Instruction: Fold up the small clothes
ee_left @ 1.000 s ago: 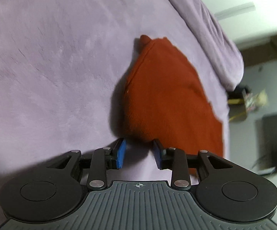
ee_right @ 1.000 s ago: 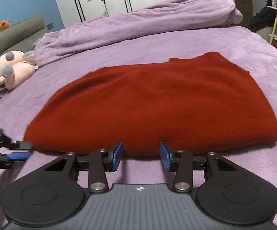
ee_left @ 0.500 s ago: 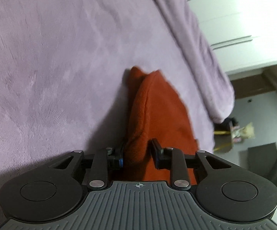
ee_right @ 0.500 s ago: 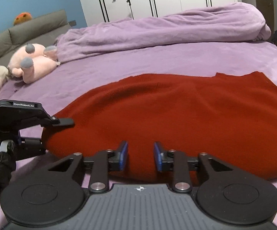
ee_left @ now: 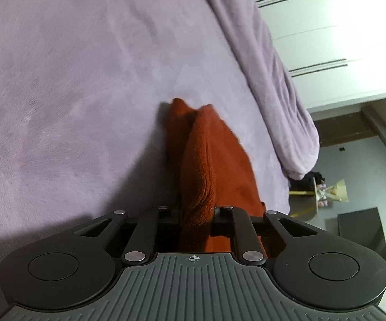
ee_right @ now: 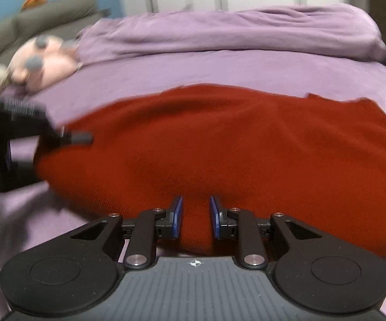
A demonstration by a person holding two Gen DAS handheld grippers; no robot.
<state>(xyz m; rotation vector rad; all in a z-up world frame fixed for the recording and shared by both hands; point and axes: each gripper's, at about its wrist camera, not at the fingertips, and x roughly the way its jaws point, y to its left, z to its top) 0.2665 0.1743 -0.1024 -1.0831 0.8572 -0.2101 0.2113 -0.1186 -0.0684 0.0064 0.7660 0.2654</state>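
A red knitted garment (ee_right: pixel 219 139) lies folded on the purple bed sheet (ee_right: pixel 246 67). In the right wrist view my right gripper (ee_right: pixel 195 216) is at its near edge, blue pads pressed on a fold of the cloth. My left gripper (ee_left: pixel 197 211) is at the garment's (ee_left: pixel 214 155) left end. Its jaws are closing, with a bunched ridge of red cloth pinched between them and covering the pads. In the right wrist view, the left gripper's upper finger (ee_right: pixel 80 137) lies on top of the cloth, blurred.
A rolled purple duvet (ee_right: pixel 219 32) runs along the far side of the bed. A pink plush toy (ee_right: pixel 45 61) lies at the far left by a grey headboard (ee_right: pixel 45 8). White wardrobe doors (ee_left: pixel 326 26) stand behind. A small side table (ee_left: pixel 316 195) is beyond the bed's corner.
Both grippers moved in over the garment's edge and narrowed. The left one took the left end between its jaws, which then closed on a bunched ridge. The right one closed on the near edge.
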